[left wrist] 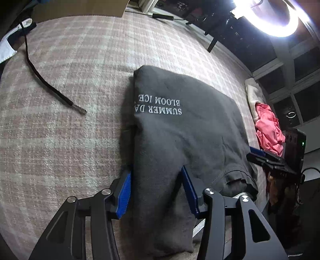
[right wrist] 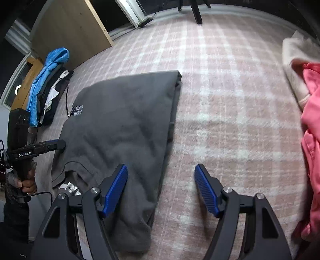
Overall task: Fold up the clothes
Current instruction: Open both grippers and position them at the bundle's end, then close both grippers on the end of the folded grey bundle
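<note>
A dark grey T-shirt (left wrist: 180, 128) with white lettering lies folded lengthwise on the pink plaid cover (left wrist: 70, 80). It also shows in the right wrist view (right wrist: 124, 120). My left gripper (left wrist: 156, 176) has its blue pads either side of a bunched ridge of the shirt's near edge, jaws partly apart and touching the cloth. My right gripper (right wrist: 161, 180) is open; its left pad lies over the shirt's right edge, its right pad over bare cover. The left gripper shows in the right wrist view (right wrist: 54, 146) at the shirt's left edge.
A black cord with a metal tip (left wrist: 60, 96) lies left of the shirt. A pink garment (right wrist: 312, 140) and a cream one (right wrist: 294, 66) lie at the right. A blue garment and dark clothes (right wrist: 46, 86) are piled at the far left. A bright ring lamp (left wrist: 276, 16) stands beyond.
</note>
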